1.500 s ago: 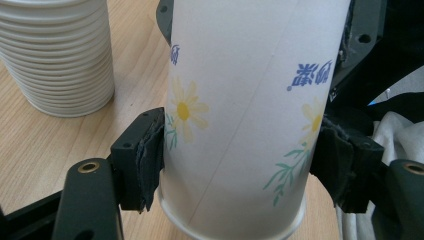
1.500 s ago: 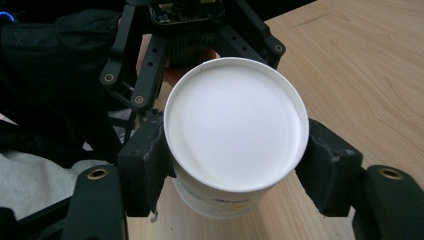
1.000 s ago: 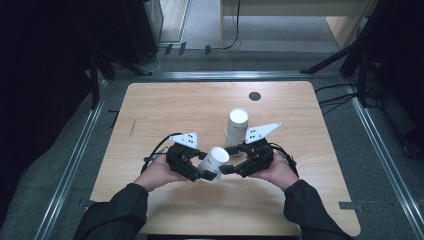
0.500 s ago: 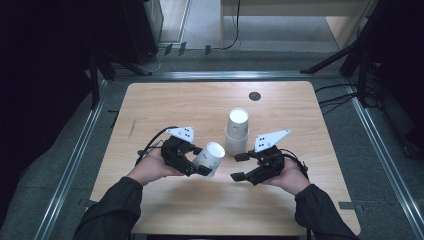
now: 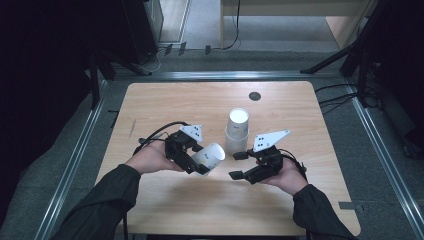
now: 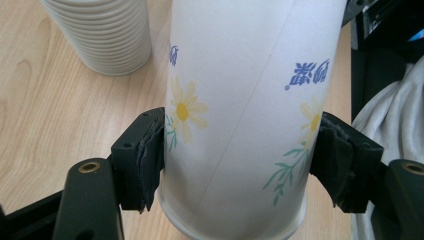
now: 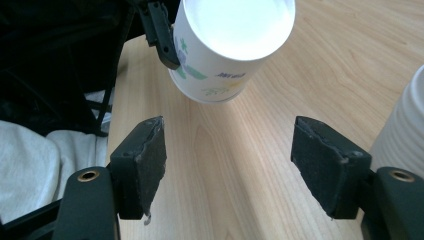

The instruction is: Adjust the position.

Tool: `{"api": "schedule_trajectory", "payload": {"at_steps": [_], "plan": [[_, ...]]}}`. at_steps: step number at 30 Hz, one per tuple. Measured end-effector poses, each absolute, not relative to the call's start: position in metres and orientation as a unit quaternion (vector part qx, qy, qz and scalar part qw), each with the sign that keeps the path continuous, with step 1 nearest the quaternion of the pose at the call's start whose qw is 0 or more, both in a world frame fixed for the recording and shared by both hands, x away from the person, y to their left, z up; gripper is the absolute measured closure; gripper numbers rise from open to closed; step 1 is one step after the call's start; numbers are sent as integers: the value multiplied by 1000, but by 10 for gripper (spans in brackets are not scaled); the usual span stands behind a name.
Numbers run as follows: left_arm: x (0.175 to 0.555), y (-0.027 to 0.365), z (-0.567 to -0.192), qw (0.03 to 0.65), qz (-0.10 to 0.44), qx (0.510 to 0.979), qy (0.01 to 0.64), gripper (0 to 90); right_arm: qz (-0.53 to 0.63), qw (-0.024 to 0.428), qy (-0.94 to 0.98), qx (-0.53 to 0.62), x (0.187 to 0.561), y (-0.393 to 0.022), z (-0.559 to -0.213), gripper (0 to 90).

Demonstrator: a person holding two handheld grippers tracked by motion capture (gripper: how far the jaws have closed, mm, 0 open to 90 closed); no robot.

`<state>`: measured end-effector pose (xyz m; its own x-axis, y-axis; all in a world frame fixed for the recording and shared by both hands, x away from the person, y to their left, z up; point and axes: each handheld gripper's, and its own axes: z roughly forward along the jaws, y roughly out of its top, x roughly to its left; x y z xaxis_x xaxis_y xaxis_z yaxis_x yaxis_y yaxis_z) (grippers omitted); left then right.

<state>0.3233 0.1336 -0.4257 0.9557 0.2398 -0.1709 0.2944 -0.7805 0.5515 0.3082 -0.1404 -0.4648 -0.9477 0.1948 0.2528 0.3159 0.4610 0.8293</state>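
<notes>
Near the table's front edge, left gripper [image 5: 196, 162] clamped on a paper cup [image 5: 210, 157], both pads pressed against the cup's flowered wall. In the left gripper view, cup [image 6: 240, 100] squarely between the 2 jaws, left pad on a yellow daisy, right pad on green stems, rolled rim nearest the camera. Held tilted on its side above the wooden table [image 5: 165, 100], white closed base turned toward the right gripper [image 5: 239, 165].

Right gripper beside it, apart from the cup, jaws parted with bare tabletop between the pads; jaws just closing a little, nothing between them. In the right gripper view, cup [image 7: 227, 50] ahead of and above the jaws, base facing the camera, clear of both pads [image 7: 150, 160].

Farther back, a stack of nested white cups [image 5: 237, 131] standing upside down on the table, just beyond the gap between the 2 grippers, close to the held cup. Small dark round mark [image 5: 255, 96] on the table behind the stack.

Hard to tell: cup's open mouth cut off at the bottom of the left gripper view, its base cut off at the top; printed blue lettering upside down and unreadable. Stack cut off at frame edges in both gripper views. Surroundings beyond the table mostly too dark to read.
</notes>
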Motion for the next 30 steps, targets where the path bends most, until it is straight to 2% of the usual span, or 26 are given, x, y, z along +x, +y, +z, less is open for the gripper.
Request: {"api": "schedule_trajectory", "payload": {"at_steps": [6,17,30], "plan": [[324,128,-418,243,-40,963,110,284,-504,58,-848,-152,309,-134,-464,308],[328,110,-409,177,-41,981,74,285,-506,55,-849,-142,307,-123,-464,305],[327,95,-417,146,-49,987,43,285,-511,52,-847,-137,307,-112,-462,296]]}}
